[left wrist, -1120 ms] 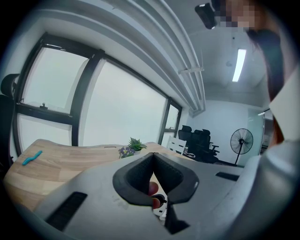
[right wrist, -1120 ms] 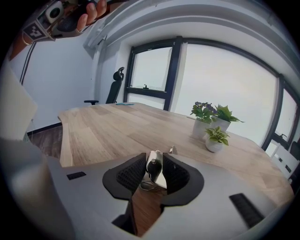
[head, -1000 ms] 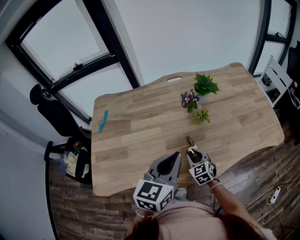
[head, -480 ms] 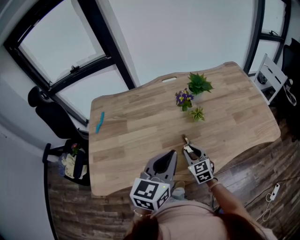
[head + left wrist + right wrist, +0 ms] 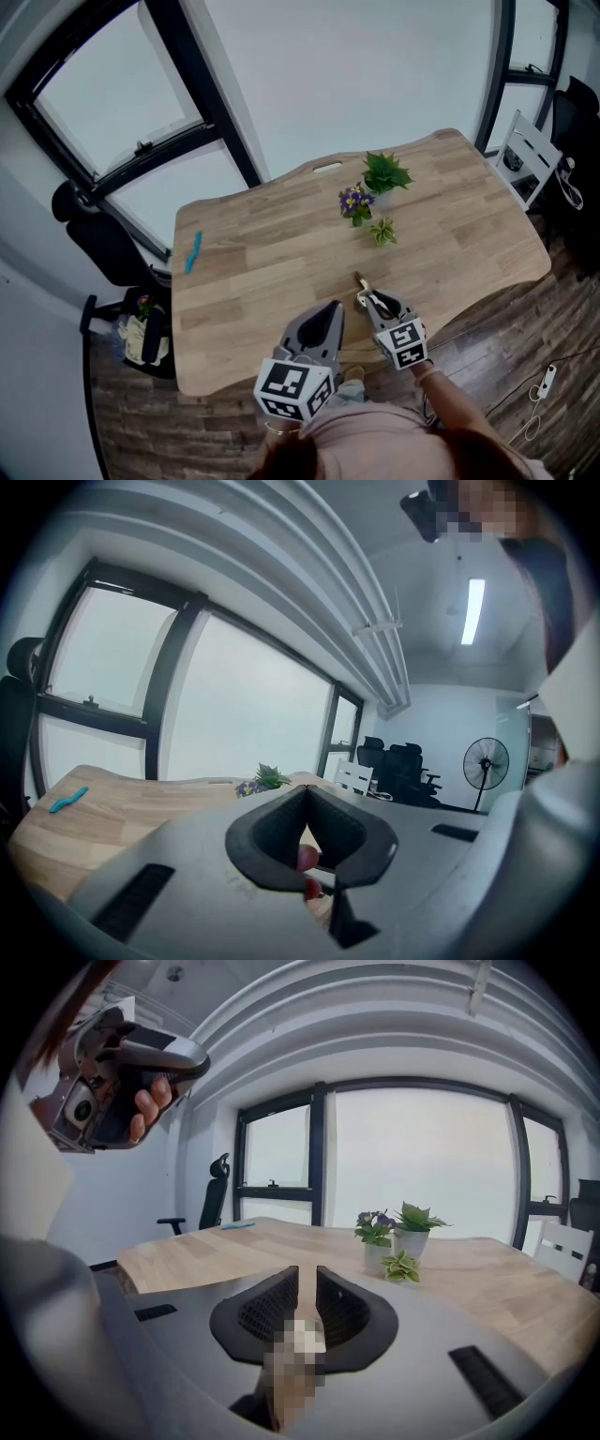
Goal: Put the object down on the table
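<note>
Wood grain of the table (image 5: 253, 262) sits a little further left in the head view than it did a second ago. That looks like the head turning rather than work being done. Measured against the purple flower pot (image 5: 354, 202), the right gripper (image 5: 369, 296) and the object (image 5: 359, 280) it carries have barely shifted. The object, a slim brownish piece poking out past the jaw tips, remains on the person's side of the flower pot, near it and over the table. So I judge that the put-down is not yet made, and the lowering and release are both still to come. No view shows whether the object's far end already touches the wood. In the right gripper view the jaws stand only narrowly apart, pressed on the object, whose detail is lost under a mosaic patch. The right gripper points away from the person toward the flower pot, roughly level, with the right forearm (image 5: 457, 401) trailing behind it. The left gripper (image 5: 332, 309) idles further from the flower pot, to the left of the right one. Its jaw tips meet and grip nothing, though two small pinkish shapes I cannot identify show through the gap behind them. In the right gripper view it appears held raised.
</note>
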Demonstrator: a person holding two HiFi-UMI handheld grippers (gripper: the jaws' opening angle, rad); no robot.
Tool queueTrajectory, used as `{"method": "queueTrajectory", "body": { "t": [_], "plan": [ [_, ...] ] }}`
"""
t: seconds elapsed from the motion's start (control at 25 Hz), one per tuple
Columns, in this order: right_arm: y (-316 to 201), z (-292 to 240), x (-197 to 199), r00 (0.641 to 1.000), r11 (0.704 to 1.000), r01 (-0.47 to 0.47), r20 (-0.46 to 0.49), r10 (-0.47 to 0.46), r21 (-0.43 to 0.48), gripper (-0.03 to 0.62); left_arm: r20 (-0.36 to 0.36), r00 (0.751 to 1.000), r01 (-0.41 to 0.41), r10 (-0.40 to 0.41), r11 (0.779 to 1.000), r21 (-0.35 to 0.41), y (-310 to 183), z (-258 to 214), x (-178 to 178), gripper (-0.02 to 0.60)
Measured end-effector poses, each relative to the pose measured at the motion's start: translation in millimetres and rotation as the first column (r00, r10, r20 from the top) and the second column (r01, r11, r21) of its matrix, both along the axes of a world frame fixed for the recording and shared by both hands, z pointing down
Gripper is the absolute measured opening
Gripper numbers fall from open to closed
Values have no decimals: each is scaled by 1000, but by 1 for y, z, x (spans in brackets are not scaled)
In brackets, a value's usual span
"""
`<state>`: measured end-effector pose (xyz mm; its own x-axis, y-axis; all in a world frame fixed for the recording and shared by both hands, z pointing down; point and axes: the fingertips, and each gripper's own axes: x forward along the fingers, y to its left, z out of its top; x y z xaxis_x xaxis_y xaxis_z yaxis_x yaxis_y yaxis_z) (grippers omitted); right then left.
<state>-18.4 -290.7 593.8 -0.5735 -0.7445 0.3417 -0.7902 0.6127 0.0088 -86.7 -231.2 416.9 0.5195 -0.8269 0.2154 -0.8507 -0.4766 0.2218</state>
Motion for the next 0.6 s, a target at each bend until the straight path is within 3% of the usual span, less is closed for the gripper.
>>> {"method": "queueTrajectory", "body": {
  "t": [0.6],
  "plan": [
    [25,-61,21,993,999,-38,110,35,24,29,-38,998,49,-49,999,10,12,-8,3,2]
  ]
}}
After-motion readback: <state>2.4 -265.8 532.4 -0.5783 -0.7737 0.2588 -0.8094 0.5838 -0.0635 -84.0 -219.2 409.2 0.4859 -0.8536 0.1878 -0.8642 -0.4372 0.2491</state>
